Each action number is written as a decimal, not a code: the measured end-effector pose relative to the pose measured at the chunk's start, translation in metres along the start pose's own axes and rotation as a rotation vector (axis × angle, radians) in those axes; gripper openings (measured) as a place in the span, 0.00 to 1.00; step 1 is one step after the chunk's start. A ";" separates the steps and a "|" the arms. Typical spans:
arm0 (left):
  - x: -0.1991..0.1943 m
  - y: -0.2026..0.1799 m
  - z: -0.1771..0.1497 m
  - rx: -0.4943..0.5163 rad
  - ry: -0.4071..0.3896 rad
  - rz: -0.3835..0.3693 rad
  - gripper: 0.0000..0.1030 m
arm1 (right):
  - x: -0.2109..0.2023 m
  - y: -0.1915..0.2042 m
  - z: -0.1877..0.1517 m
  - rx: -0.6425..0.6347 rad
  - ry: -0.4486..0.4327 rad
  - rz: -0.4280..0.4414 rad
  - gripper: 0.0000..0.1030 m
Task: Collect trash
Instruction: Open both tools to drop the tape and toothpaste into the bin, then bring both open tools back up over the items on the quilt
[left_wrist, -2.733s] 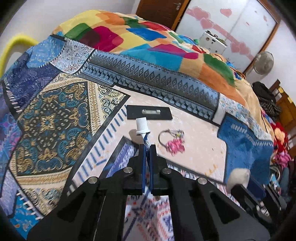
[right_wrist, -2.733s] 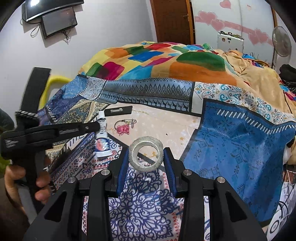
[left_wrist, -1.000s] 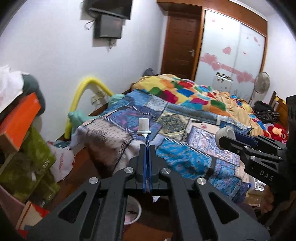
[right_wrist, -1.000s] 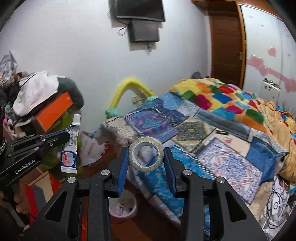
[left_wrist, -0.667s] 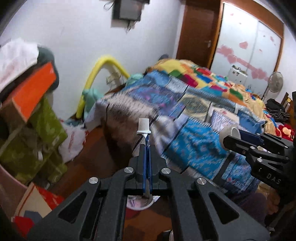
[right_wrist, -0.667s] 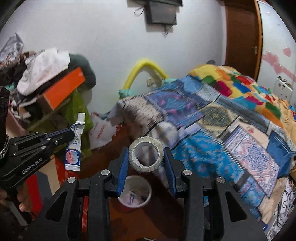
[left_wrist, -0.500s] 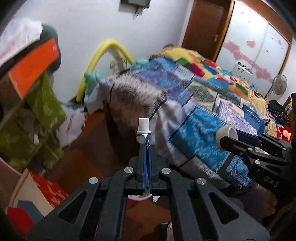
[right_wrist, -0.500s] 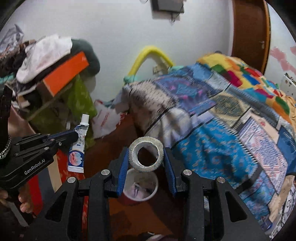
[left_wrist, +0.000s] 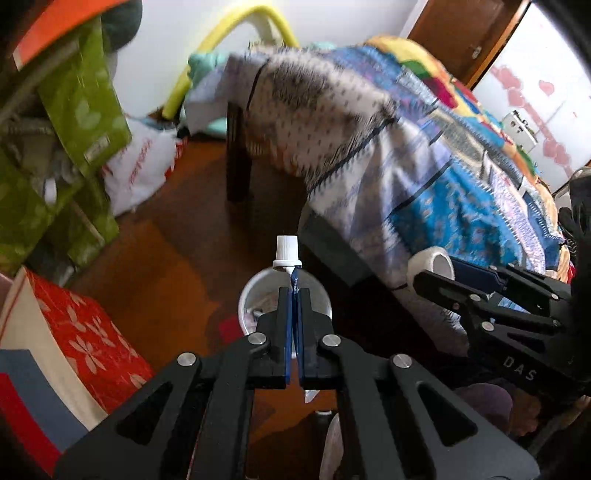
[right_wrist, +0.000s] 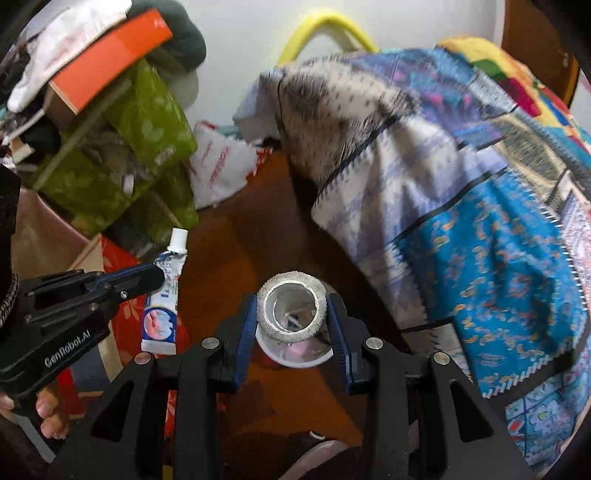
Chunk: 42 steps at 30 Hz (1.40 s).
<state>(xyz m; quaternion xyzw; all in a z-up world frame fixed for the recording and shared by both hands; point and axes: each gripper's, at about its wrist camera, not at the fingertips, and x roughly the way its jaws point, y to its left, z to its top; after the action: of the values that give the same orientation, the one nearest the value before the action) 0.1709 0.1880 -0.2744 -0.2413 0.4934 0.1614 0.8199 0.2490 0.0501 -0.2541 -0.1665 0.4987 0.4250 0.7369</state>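
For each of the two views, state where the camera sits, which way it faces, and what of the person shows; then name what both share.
Left wrist: sits on the left gripper, facing steeply down at the bin on the floor; own fingers shut on the tube, the right gripper in view at right.
Right wrist: sits on the right gripper, facing down at the bin; own fingers clamp the tape roll, the left gripper and a hand at left.
Shared: bin, tube, tape roll, bed.

Home bedroom: bed (left_wrist: 424, 147) under patchwork blanket (right_wrist: 498, 221), wooden door (left_wrist: 461, 44), cluttered boxes (right_wrist: 110, 110), brown floor (left_wrist: 166, 266).
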 end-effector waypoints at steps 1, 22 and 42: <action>0.008 0.001 -0.001 -0.005 0.018 0.002 0.00 | 0.008 -0.001 0.000 -0.002 0.016 0.001 0.33; 0.068 0.001 0.018 -0.051 0.129 -0.020 0.00 | 0.057 -0.015 0.019 0.001 0.158 0.110 0.35; -0.001 -0.029 0.020 0.026 -0.005 0.001 0.07 | -0.010 -0.025 0.017 -0.007 0.022 0.098 0.35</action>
<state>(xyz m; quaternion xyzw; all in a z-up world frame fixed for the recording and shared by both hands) 0.1994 0.1745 -0.2586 -0.2301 0.4936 0.1562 0.8240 0.2777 0.0422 -0.2416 -0.1492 0.5128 0.4607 0.7089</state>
